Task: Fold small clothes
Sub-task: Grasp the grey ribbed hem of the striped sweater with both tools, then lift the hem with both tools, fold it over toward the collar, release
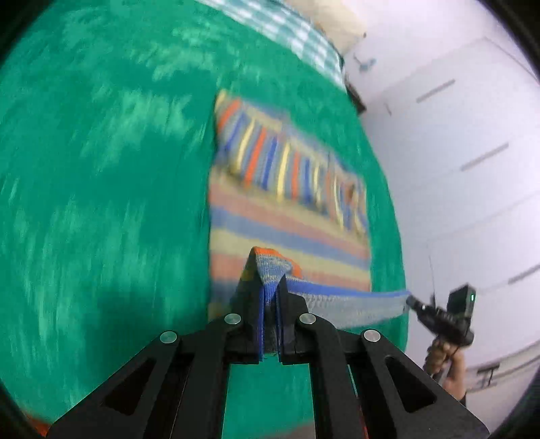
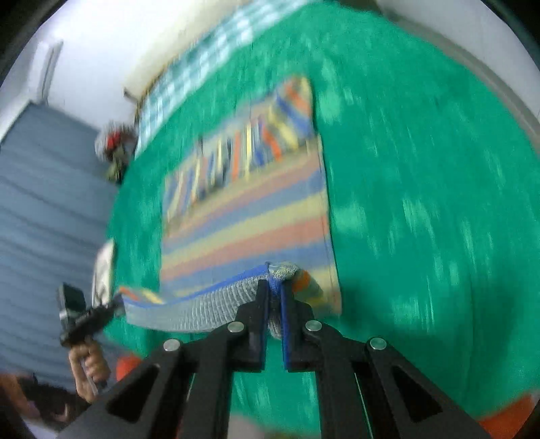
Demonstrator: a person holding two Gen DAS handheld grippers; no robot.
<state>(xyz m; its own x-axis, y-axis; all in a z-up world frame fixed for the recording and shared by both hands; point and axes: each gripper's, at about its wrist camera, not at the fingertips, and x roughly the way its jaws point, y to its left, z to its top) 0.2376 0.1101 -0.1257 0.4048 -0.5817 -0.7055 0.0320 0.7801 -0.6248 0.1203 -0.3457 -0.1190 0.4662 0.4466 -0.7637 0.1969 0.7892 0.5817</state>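
Black jaws of the left gripper are clamped on a bunched corner of a striped knitted garment, blue, orange, yellow and grey. From that corner the hem runs taut and raised off the bed, over to the right gripper, seen at the edge of the left wrist view with a hand on its grip. In the right wrist view the right gripper is likewise closed on the other corner of the hem, and the left gripper shows at the far end of the stretched edge. Beyond the lifted hem, the rest of the garment lies flat on a green bedspread, one part folded across its far end. Farther back lies a checked cloth.
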